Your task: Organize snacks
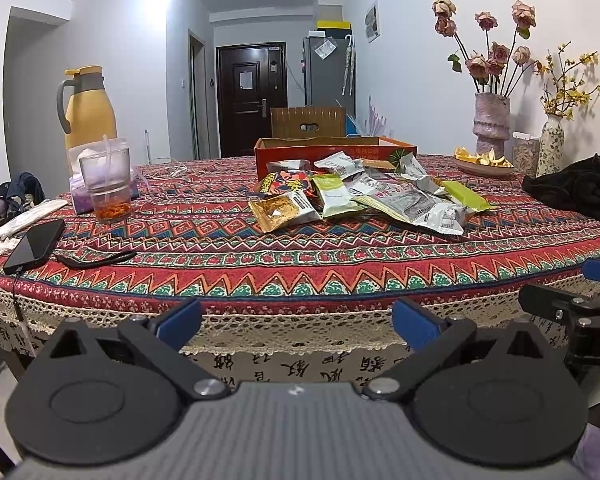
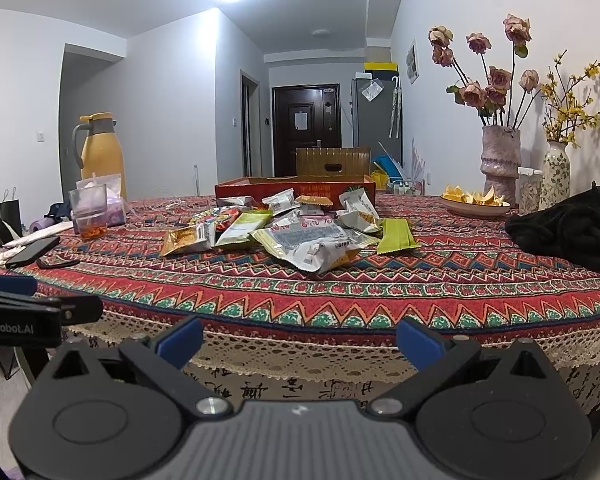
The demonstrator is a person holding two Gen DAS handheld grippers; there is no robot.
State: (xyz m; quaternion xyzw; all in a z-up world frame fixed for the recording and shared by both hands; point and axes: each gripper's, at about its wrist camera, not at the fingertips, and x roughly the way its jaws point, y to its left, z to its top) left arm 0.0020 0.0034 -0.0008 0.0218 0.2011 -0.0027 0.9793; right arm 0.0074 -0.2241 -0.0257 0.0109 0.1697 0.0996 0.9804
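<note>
A loose pile of snack packets [image 1: 364,196] lies in the middle of the table; it also shows in the right wrist view [image 2: 296,232]. Behind it stands a shallow red cardboard box [image 1: 332,152], also in the right wrist view [image 2: 296,190]. My left gripper [image 1: 296,324] is open and empty, held in front of the table's near edge. My right gripper [image 2: 298,340] is open and empty, also short of the edge. Each gripper shows at the edge of the other's view.
A patterned tablecloth [image 1: 260,256] covers the table. A yellow jug [image 1: 88,108], a glass [image 1: 106,184] and a phone [image 1: 34,246] are at the left. Two flower vases [image 1: 492,124], a dish of peels [image 1: 484,162] and black cloth [image 1: 576,188] are at the right.
</note>
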